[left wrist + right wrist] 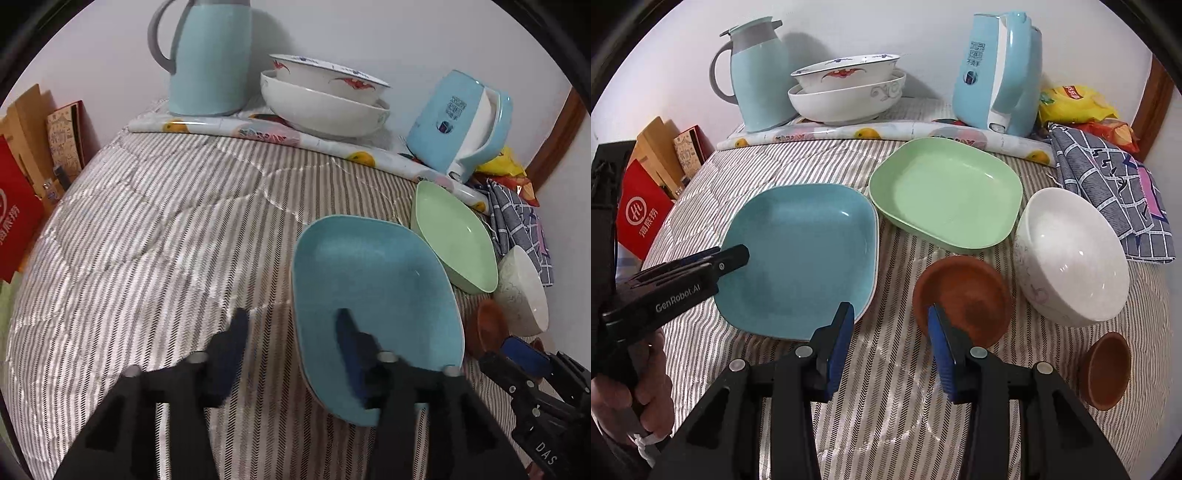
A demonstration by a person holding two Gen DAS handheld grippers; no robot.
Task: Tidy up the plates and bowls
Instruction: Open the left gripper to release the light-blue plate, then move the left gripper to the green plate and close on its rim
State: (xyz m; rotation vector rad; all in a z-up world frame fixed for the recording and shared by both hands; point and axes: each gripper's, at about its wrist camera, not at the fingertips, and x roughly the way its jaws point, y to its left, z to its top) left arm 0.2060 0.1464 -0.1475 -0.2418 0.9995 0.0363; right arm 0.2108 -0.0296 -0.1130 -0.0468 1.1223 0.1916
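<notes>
At the far left, a red box [641, 218] is seen leaning at the edge of the striped quilt [155, 229] that covers the surface. A light blue jug [757, 81] is stood at the far left, with two white bowls [849, 92] stacked beside it. The left tool [291, 332] is held with its jaws apart over the near left rim of the blue plate [801, 258]; one finger lies inside the plate, the other outside, and no clamping is visible. The green plate [945, 192] is set just beyond and to the right of the blue one. The right tool [892, 325] is held open, its right finger at the near edge of the brown saucer [964, 295]. A white bowl [1071, 258] is tilted at the right, and a small brown dish [1106, 373] is placed nearer. A blue kettle [997, 70] is stood far right.
</notes>
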